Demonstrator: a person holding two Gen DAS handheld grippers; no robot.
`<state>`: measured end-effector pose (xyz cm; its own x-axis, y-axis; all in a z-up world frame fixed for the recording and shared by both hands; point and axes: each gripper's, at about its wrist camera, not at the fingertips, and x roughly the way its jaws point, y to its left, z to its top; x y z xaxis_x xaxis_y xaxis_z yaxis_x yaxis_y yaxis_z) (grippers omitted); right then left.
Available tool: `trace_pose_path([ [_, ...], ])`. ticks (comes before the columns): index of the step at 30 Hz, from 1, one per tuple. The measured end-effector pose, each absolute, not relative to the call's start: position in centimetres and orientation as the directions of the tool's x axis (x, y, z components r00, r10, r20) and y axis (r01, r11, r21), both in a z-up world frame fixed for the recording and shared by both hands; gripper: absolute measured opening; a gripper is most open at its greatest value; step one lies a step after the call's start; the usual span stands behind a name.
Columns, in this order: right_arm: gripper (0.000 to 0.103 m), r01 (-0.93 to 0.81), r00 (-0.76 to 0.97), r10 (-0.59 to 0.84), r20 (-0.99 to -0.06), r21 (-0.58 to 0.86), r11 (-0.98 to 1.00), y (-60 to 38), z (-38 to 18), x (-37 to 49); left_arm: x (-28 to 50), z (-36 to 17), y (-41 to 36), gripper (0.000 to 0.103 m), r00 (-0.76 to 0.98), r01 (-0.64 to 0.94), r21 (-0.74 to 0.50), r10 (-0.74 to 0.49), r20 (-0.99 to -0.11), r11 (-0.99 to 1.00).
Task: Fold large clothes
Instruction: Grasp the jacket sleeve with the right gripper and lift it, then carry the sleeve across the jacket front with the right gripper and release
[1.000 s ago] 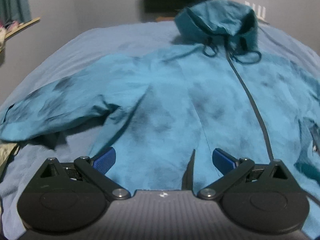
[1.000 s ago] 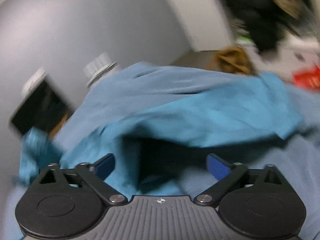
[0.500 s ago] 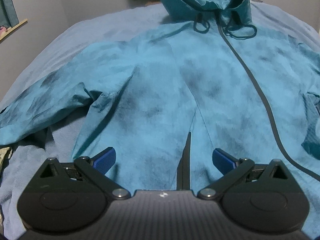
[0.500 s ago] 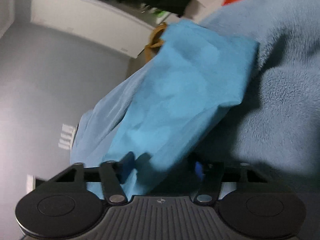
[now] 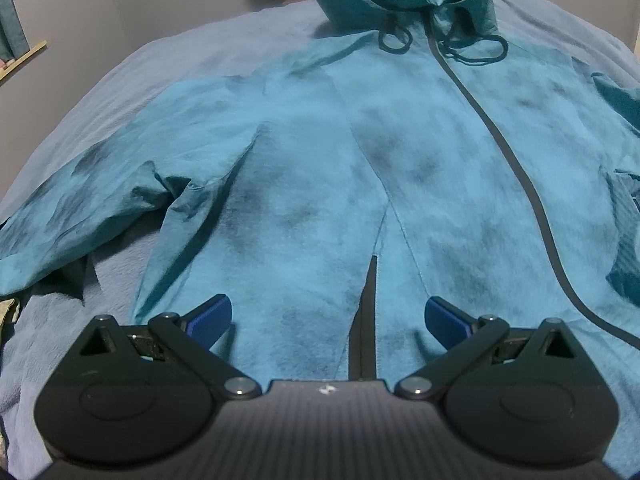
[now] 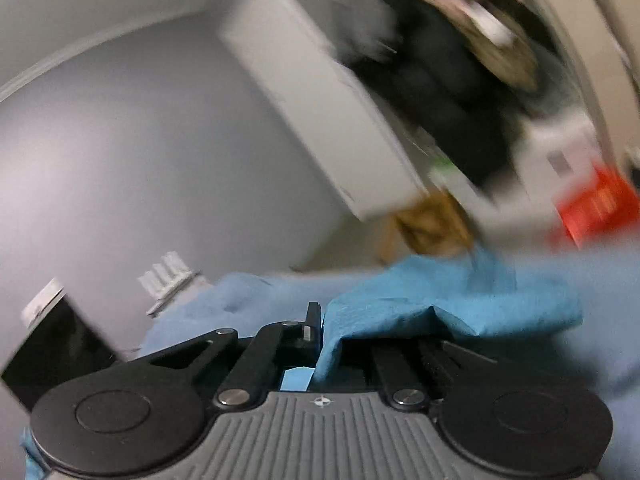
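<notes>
The teal jacket (image 5: 320, 184) lies flat on the bed (image 5: 168, 64). The left hand-held gripper (image 5: 328, 316) is spread wide. The right hand-held gripper (image 6: 320, 332) pinches a sleeve (image 6: 452, 300). A fast pull could make it slip out.

Dim, cool indoor light in both views. The left wrist view is fairly sharp; the jacket (image 5: 320, 184) casts soft shadows on the bed (image 5: 132, 80), and fisheye bending darkens the corners. The right wrist view is heavily motion-blurred, especially the shelves (image 6: 460, 80) at upper right.
</notes>
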<state>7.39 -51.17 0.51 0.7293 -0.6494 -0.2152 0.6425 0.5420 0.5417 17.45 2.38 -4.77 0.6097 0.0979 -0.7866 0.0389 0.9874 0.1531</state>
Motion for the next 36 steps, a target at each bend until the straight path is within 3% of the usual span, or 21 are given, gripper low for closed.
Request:
trace_pose_path([
  [6,0.004,0.486,0.863,-0.504,-0.043,0.349,0.801,-42.5,8.9,11.5,17.4,-4.6,2.7,0.103,0.612,0.029,0.132,0.087,-0.786,0.991],
  [13,0.004,0.205,0.978,-0.207,-0.008,0.200,0.958,-28.9,13.1,17.2,17.4,-4.7,3.0,0.103,0.611,0.025,0.113,0.074,-0.788,0.993],
  [22,0.004,-0.030,0.990,0.036,-0.135,0.047,0.998,-12.6,10.4,23.1,17.9,-5.0,4.1,0.103,0.597,0.003,0.055,0.042,-0.801,0.998],
  [30,0.004,-0.142,0.923,0.125,-0.365,-0.020,0.990,-4.1,2.0,26.9,18.7,-5.2,6.4,0.103,0.590,-0.069,-0.038,0.010,-0.808,0.997],
  [33,0.014,-0.198,0.881,0.153,-0.447,-0.057,0.978,-0.5,-1.3,25.6,19.0,-5.4,7.0,0.103,0.579,-0.084,-0.070,-0.009,-0.815,0.994],
  [35,0.035,-0.223,0.856,0.174,-0.488,-0.045,0.974,-0.6,-2.5,25.0,19.0,-5.4,7.0,0.103,0.573,-0.085,-0.077,-0.014,-0.820,0.993],
  [36,0.038,-0.237,0.843,0.190,-0.504,-0.029,0.971,-0.7,-2.8,24.6,19.0,-5.4,7.0,0.103,0.571,-0.085,-0.079,-0.017,-0.821,0.993],
])
